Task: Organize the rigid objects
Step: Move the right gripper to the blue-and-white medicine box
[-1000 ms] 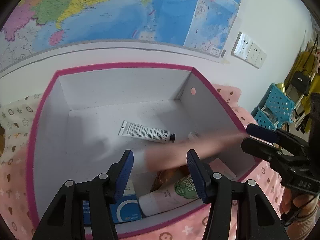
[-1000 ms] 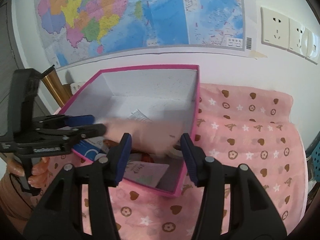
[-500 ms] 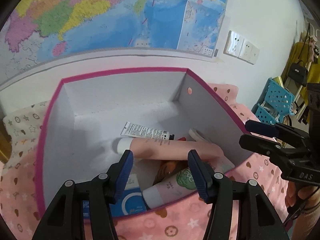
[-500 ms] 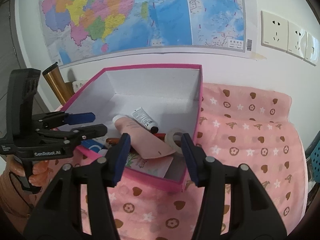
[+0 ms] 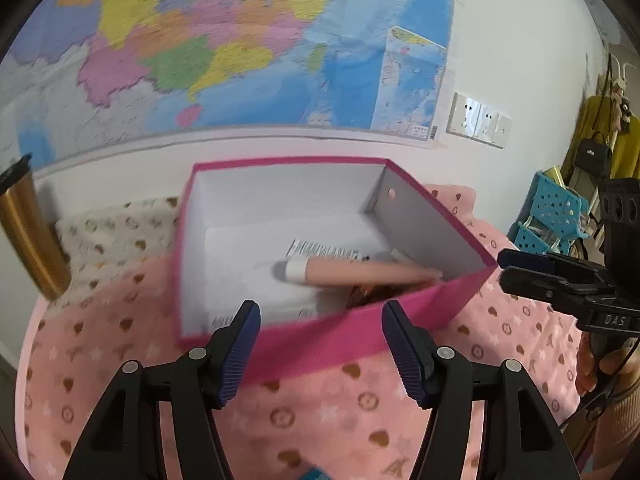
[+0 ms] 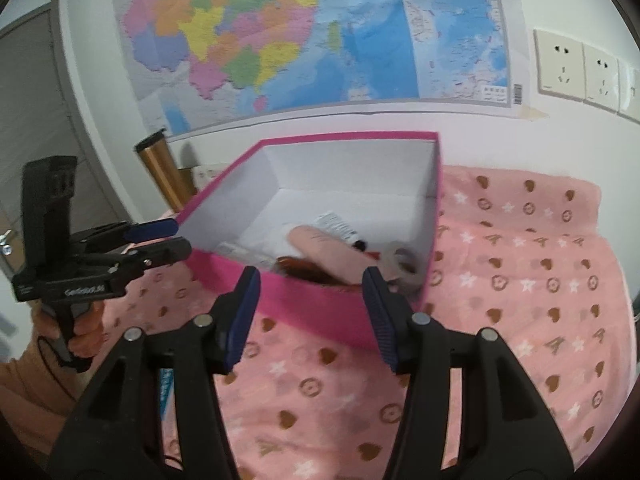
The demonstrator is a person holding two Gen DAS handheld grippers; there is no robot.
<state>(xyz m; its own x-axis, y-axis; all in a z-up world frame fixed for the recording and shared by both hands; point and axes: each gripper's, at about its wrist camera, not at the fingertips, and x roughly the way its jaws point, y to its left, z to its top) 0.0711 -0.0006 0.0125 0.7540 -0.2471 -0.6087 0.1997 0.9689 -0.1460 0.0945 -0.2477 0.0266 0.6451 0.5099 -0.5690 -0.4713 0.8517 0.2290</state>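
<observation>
The pink-rimmed cardboard box (image 5: pixel 404 208) (image 6: pixel 320 308) sits open-topped on a pink blanket (image 5: pixel 360 412) (image 6: pixel 520 280) printed with hearts and stars, its far side toward the wall under a large map (image 5: pixel 240 48) (image 6: pixel 320 32). Its inside is pale grey-white. Lying in it, largest first: a long peach-pink tube (image 5: pixel 360 272) (image 6: pixel 324 244) with a white cap, slanting across the floor of the box; behind it a white tube with printed text and a dark cap (image 5: pixel 324 250) (image 6: pixel 338 226); a reddish-brown item (image 6: pixel 308 270) against the near wall, too blurred to name; and a roll of clear tape (image 6: pixel 406 260) in the near right corner. Flat printed packs lie along the near wall, partly hidden by the rim.

Left of the box a gold metal flask (image 5: pixel 28 236) (image 6: pixel 160 168) stands upright by the wall.

The left gripper (image 5: pixel 316 344) (image 6: pixel 160 240) is off the box's near left corner; its jaws have just been opening and stand spread with nothing between them. The right gripper (image 6: pixel 310 312) (image 5: pixel 532 270) is off the near right corner, jaws likewise apart and empty. Wall sockets (image 5: pixel 478 120) (image 6: pixel 580 72) sit right of the map.
</observation>
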